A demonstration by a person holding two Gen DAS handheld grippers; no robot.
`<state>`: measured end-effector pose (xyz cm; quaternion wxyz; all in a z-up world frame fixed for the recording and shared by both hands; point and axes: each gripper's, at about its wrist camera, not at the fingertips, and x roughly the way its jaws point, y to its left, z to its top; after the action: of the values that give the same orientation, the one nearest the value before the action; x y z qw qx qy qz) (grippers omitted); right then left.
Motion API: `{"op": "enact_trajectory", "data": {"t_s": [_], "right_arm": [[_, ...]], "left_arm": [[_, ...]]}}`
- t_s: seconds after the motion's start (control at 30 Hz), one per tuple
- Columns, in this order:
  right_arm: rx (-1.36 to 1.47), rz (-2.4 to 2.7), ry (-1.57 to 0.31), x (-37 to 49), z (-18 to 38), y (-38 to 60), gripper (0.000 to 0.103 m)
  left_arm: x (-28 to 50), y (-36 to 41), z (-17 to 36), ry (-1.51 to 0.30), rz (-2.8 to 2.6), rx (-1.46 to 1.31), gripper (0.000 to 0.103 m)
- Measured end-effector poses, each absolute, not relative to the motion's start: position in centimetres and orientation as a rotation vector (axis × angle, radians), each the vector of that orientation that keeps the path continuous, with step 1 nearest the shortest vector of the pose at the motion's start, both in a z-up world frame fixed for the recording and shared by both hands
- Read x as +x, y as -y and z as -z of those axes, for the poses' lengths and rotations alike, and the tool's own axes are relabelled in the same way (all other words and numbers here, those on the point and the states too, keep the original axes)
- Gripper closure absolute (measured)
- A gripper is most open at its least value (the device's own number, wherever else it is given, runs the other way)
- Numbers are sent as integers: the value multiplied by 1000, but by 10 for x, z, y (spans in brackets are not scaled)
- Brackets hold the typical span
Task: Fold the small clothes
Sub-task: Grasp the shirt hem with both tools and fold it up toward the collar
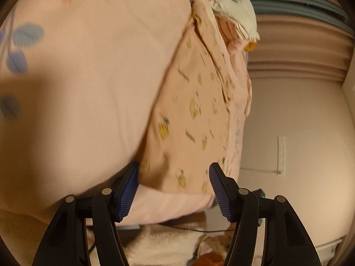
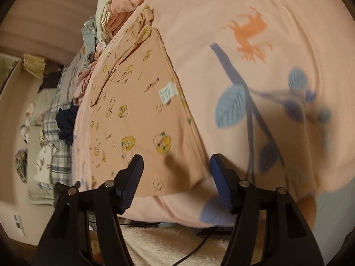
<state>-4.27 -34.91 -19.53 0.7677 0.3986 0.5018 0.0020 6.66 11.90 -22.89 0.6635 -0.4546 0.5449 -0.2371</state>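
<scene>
Fleece rug (image 2: 168, 241) and a cable lie below the bed's near edge, with bare pink bedspread (image 2: 277, 22) free toward the leaf print. Left tongs (image 1: 174, 191) and right tongs (image 2: 176, 182) both stand apart, empty, above the near hem of the folded peach garment (image 2: 137, 119). Its white label (image 2: 166, 93) is unreadable; piled clothes (image 2: 115, 11) lie beyond.

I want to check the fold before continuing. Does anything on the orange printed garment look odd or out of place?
The orange printed garment lies flat on the pink bedspread, but a white care label shows on its upper face near the right edge. That suggests it may be inside out. Otherwise nothing stands out.
</scene>
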Motion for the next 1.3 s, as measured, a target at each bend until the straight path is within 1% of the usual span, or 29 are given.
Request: {"op": "enact_trajectory", "data": {"t_s": [0.13, 0.23, 0.4, 0.47, 0.53, 0.57, 0.63, 0.67, 0.7, 0.77, 0.9, 0.97, 1.0, 1.03, 1.07, 1.13, 1.23, 1.3], "right_arm": [[952, -66, -1092, -51, 202, 336, 39], [944, -106, -1101, -46, 207, 321, 39], [1021, -125, -1014, -32, 206, 322, 41], [1032, -111, -1011, -27, 208, 322, 46], [1021, -93, -1008, -24, 207, 321, 49], [1015, -92, -1005, -23, 207, 321, 52], [998, -87, -1000, -21, 205, 320, 56], [995, -83, -995, -21, 204, 320, 59], [996, -82, -990, -19, 204, 320, 61], [1001, -81, -981, -17, 203, 321, 63], [991, -51, -986, -10, 208, 317, 63], [941, -25, -1002, -10, 210, 314, 75], [914, -19, -1001, -10, 210, 313, 79], [886, -14, -1002, -12, 210, 312, 86], [860, -10, -1007, -13, 210, 312, 89], [864, -26, -1010, -14, 213, 315, 88], [985, -42, -1006, -17, 221, 325, 87], [1017, -55, -1003, -18, 225, 329, 87]], "left_arm": [[68, -95, 228, -1238, 568, -1025, 41], [77, -73, 230, -1239, 597, -1046, 41], [85, -50, 219, -1189, 557, -936, 41], [87, -44, 215, -1177, 525, -874, 43], [91, -38, 211, -1170, 495, -810, 49], [93, -36, 209, -1166, 473, -785, 54], [94, -35, 207, -1154, 445, -744, 59], [97, -33, 205, -1151, 428, -719, 63], [98, -33, 205, -1148, 418, -703, 65], [98, -32, 206, -1142, 414, -667, 65], [99, -34, 210, -1152, 413, -657, 65], [96, -40, 210, -1155, 416, -682, 65], [95, -44, 211, -1158, 411, -689, 65], [95, -47, 210, -1162, 395, -684, 65], [95, -50, 209, -1159, 379, -678, 65], [94, -59, 206, -1139, 356, -688, 65], [96, -70, 207, -1098, 335, -744, 65], [100, -76, 212, -1086, 324, -790, 65]]}}
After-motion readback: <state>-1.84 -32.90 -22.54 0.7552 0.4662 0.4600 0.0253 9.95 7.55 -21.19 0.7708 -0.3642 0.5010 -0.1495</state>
